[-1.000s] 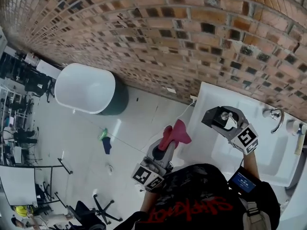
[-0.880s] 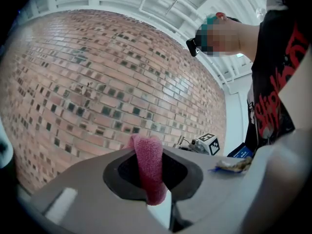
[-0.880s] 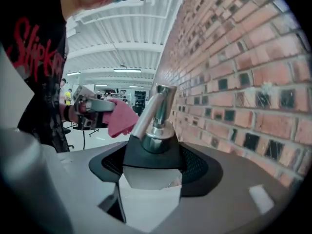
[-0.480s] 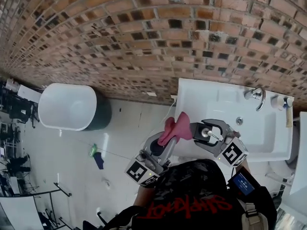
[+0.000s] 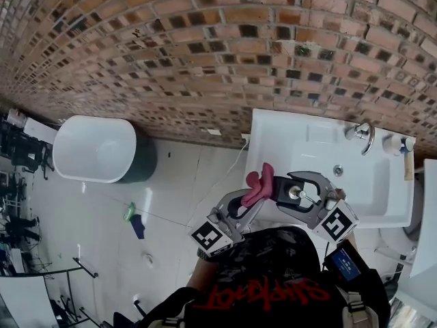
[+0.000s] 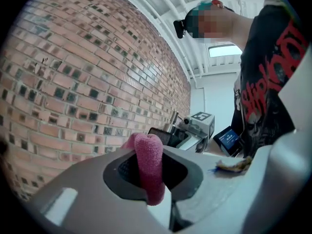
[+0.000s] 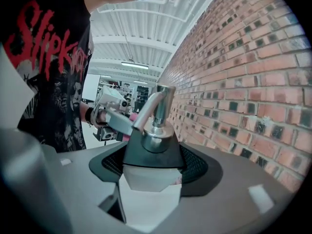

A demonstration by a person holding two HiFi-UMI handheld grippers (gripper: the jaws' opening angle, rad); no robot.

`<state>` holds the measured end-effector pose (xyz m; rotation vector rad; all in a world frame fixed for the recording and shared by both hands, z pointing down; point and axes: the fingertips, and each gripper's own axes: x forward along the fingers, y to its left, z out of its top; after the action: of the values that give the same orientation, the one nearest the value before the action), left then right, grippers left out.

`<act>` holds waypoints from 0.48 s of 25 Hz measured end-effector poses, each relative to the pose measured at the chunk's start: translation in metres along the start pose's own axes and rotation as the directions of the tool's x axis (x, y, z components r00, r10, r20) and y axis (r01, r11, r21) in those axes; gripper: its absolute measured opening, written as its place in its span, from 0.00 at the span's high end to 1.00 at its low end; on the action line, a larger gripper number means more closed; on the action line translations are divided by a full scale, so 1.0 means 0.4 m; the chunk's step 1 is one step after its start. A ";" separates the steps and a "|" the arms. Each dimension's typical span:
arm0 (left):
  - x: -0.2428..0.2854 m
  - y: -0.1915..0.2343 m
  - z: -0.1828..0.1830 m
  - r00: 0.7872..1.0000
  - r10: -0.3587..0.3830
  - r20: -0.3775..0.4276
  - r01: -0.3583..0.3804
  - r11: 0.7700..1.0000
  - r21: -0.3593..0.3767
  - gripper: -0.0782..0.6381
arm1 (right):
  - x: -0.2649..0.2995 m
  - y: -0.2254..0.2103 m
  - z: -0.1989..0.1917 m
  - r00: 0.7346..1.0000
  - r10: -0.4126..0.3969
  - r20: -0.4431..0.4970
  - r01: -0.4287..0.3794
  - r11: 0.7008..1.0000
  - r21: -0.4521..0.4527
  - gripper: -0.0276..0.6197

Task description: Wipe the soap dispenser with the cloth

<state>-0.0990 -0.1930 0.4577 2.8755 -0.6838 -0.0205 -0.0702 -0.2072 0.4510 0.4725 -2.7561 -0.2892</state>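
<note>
My right gripper (image 5: 295, 192) is shut on the soap dispenser (image 5: 299, 194) and holds it in the air in front of the sink. In the right gripper view the dispenser's white body (image 7: 148, 194), black collar and chrome pump stand between the jaws of the right gripper (image 7: 151, 177). My left gripper (image 5: 251, 195) is shut on a pink cloth (image 5: 260, 181), which sticks up out of its jaws. In the left gripper view the cloth (image 6: 148, 167) hangs folded between the jaws of the left gripper (image 6: 151, 182). The cloth sits right beside the dispenser; I cannot tell if they touch.
A white sink (image 5: 273, 142) with a chrome tap (image 5: 364, 134) stands against the brick wall (image 5: 205, 46) at the right. A small bottle (image 5: 404, 146) sits on the sink's far corner. A white tub (image 5: 95, 149) stands on the tiled floor at the left, with small litter (image 5: 133, 219) nearby.
The right gripper has brought the dispenser from over the sink toward my body. The left gripper has swung the cloth to the right, up against the dispenser.
</note>
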 end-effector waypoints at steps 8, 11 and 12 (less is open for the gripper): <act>-0.035 0.043 -0.138 0.995 0.062 -0.078 -0.066 0.996 -0.055 0.82 | -0.051 0.027 0.087 0.997 0.032 0.066 -0.028 0.997 -0.068 0.47; -0.068 0.050 -0.124 0.995 0.088 -0.051 -0.092 0.993 -0.076 0.82 | -0.054 0.044 0.091 0.998 0.035 0.060 -0.031 0.998 -0.060 0.47; -0.079 0.050 -0.097 0.996 0.090 -0.014 -0.091 0.992 -0.092 0.82 | -0.052 0.050 0.083 0.998 0.033 0.050 -0.031 0.998 -0.050 0.47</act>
<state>-0.1340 -0.1893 0.4986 2.7518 -0.7897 -0.0250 -0.0690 -0.1767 0.4194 0.4134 -2.7955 -0.3647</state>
